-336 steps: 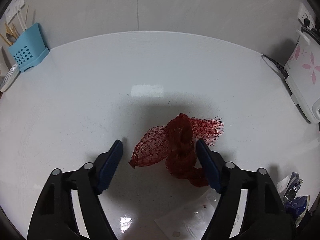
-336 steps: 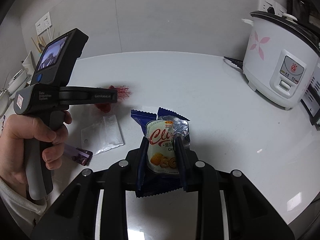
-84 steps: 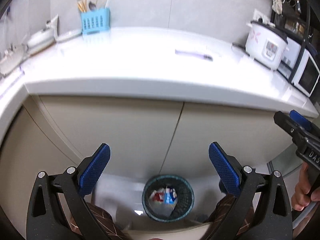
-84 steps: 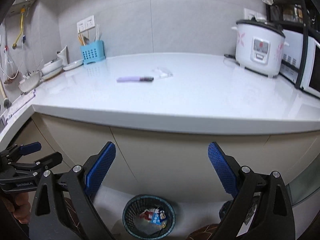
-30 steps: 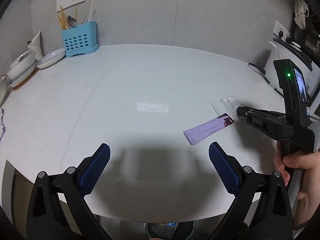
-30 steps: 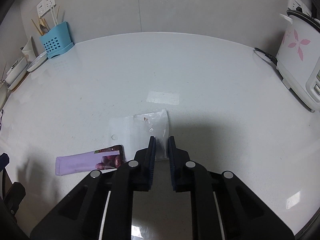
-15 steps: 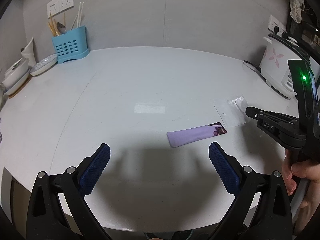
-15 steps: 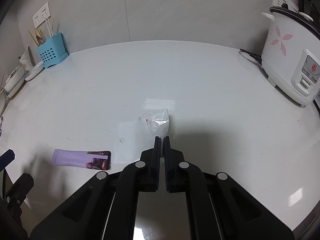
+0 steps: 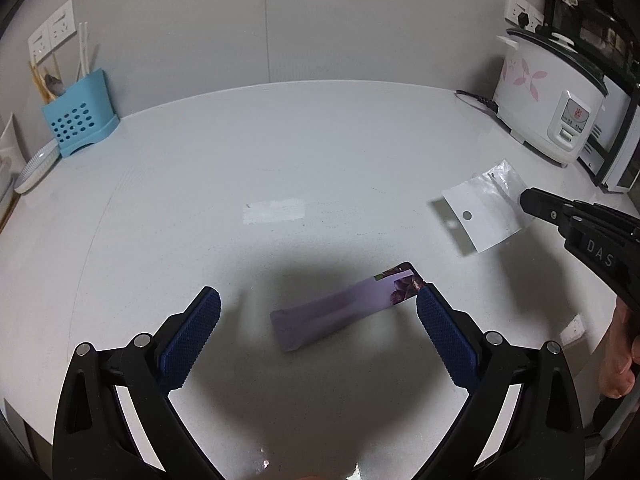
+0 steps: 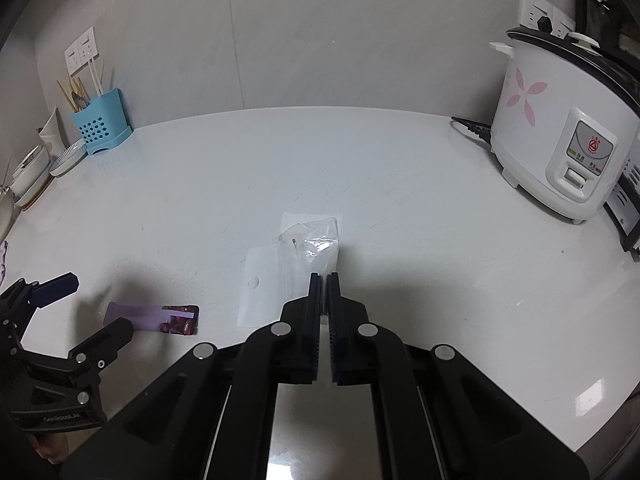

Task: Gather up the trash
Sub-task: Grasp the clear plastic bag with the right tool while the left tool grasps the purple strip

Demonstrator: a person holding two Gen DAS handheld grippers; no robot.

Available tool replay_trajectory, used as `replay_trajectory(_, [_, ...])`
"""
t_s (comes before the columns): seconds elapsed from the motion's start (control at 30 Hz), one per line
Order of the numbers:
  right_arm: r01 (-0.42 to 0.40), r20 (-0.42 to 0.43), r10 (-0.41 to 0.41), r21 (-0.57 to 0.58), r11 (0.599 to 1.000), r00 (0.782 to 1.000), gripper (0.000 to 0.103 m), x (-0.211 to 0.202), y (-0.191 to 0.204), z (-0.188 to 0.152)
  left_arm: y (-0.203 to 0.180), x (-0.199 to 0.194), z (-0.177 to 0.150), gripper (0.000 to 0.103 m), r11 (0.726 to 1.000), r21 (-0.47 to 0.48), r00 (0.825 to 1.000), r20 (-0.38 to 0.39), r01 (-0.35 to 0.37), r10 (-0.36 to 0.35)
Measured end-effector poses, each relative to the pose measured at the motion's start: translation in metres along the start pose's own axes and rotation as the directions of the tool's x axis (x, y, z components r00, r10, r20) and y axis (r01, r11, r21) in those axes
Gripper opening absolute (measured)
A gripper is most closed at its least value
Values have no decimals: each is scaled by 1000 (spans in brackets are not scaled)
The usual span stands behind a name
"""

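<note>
A purple snack wrapper [image 9: 344,310] lies flat on the white counter [image 9: 280,152], between the fingers of my left gripper [image 9: 318,330], which is open and just above it. It also shows in the right wrist view [image 10: 154,319]. My right gripper [image 10: 324,280] is shut on a clear plastic bag with a white card [image 10: 296,264] and holds it lifted off the counter. The bag [image 9: 484,210] hangs from the right gripper [image 9: 528,202] in the left wrist view. The left gripper [image 10: 80,300] shows at the left of the right wrist view.
A white rice cooker [image 10: 560,136] with its cord stands at the back right, beside a microwave [image 9: 616,160]. A blue utensil holder [image 9: 80,122] and dishes [image 9: 36,164] stand at the back left. The counter's front edge is close below the grippers.
My left gripper has moved forward and down over the purple wrapper. My right gripper has lifted the plastic bag off the counter.
</note>
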State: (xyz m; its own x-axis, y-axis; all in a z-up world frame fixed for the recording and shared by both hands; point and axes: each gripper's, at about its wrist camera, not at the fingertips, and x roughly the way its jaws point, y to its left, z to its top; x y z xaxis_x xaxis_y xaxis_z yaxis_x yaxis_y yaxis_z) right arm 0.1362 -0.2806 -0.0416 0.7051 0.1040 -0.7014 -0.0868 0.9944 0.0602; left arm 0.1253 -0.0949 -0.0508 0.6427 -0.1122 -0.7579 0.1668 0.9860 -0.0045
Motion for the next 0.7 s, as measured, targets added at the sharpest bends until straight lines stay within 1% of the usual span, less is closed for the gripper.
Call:
replay_trajectory(0.07, [2,3,-2,-1,1000,1000,3,-2,-1,0,-2,7,1,96,999,28,1000,-24,18,-18])
replay_trajectory(0.13, [0,6,0,-1,1000,1000,3,-3,-2,0,-5,13,1,92,999,48,999,-44,22,-20])
replay_trajectory(0.27, [-3,7,3,-1,1000,1000,3,-5,-2,-1,-8,20,1,89,997,67,997,-74,34,-29])
replay_trajectory(0.33, [-2,6,2,-3,1000,1000,3,-5,-2,-1,-10,25,1,84,996,83,995,-98,38,-30])
replay_trajectory(0.37, [-2,7,2,-2,1000,1000,3,-6,-2,-1,-12,27,1,83,995,90,994,-106,36,-27])
replay_trajectory(0.43, [-1,8,1,0,1000,1000,3,-6,-2,-1,-13,30,0,73,995,95,992,-125,39,-27])
replay_trajectory(0.47, [-1,8,1,1,1000,1000,3,-7,-3,-2,-14,30,0,71,995,100,992,-123,27,-15])
replay_trajectory(0.5, [0,7,0,1,1000,1000,3,-7,-3,-2,-15,30,0,65,995,101,993,-122,24,-12])
replay_trajectory(0.53, [0,6,0,1,1000,1000,3,-7,-3,-3,-14,28,0,56,993,110,993,-118,42,-29])
replay_trajectory(0.57, [1,6,-1,0,1000,1000,3,-7,-3,-3,-14,27,0,51,993,109,992,-121,40,-27])
replay_trajectory(0.63, [1,6,-1,2,1000,1000,3,-7,-4,-3,-14,25,0,30,993,108,991,-128,38,-24])
replay_trajectory(0.67, [1,6,-1,3,1000,1000,3,-7,-4,-3,-15,25,1,26,994,109,991,-129,32,-18])
replay_trajectory(0.7, [0,6,0,5,1000,1000,3,-8,-4,-3,-15,24,0,20,994,108,992,-128,21,-7])
